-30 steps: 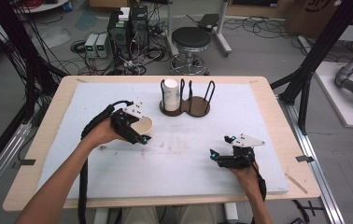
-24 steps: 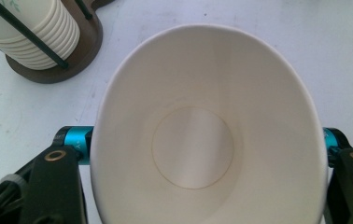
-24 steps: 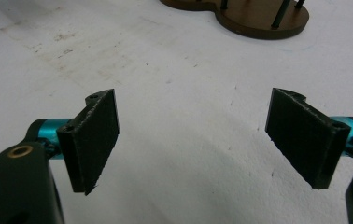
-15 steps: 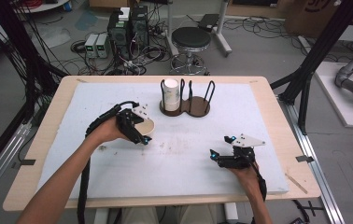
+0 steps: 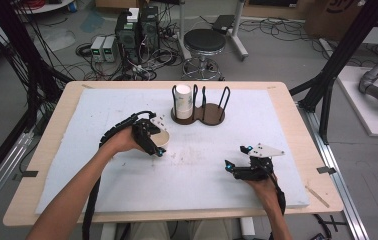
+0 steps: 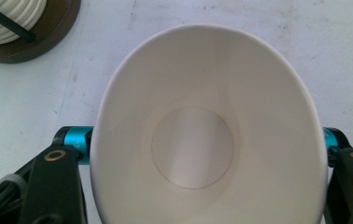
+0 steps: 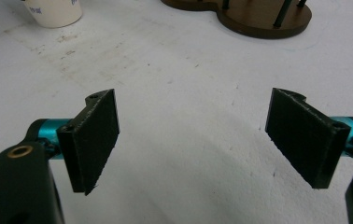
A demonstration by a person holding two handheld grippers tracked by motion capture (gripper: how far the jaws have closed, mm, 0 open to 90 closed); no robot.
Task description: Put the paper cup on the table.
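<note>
A white paper cup (image 5: pixel 163 138) sits between the jaws of my left gripper (image 5: pixel 156 145), left of the table's middle. In the left gripper view I look straight into the cup (image 6: pixel 207 140), mouth toward the camera, its rim squeezed into an oval by the jaws on both sides. From the right gripper view the same cup (image 7: pixel 55 11) stands low by the table surface at the far left. My right gripper (image 5: pixel 237 156) rests near the front right of the table; its black pads (image 7: pixel 95 140) stand wide apart over bare white surface.
A dark wooden rack (image 5: pixel 212 115) with upright wire loops stands at the back middle, and a ribbed white cup (image 5: pixel 183 101) sits in its left slot. The rack base (image 7: pixel 258 14) lies ahead of the right gripper. White foam sheet (image 5: pixel 277 125) covers the table.
My left gripper has carried the cup a little to the right and lower toward the table. The right gripper has stayed where it was.
</note>
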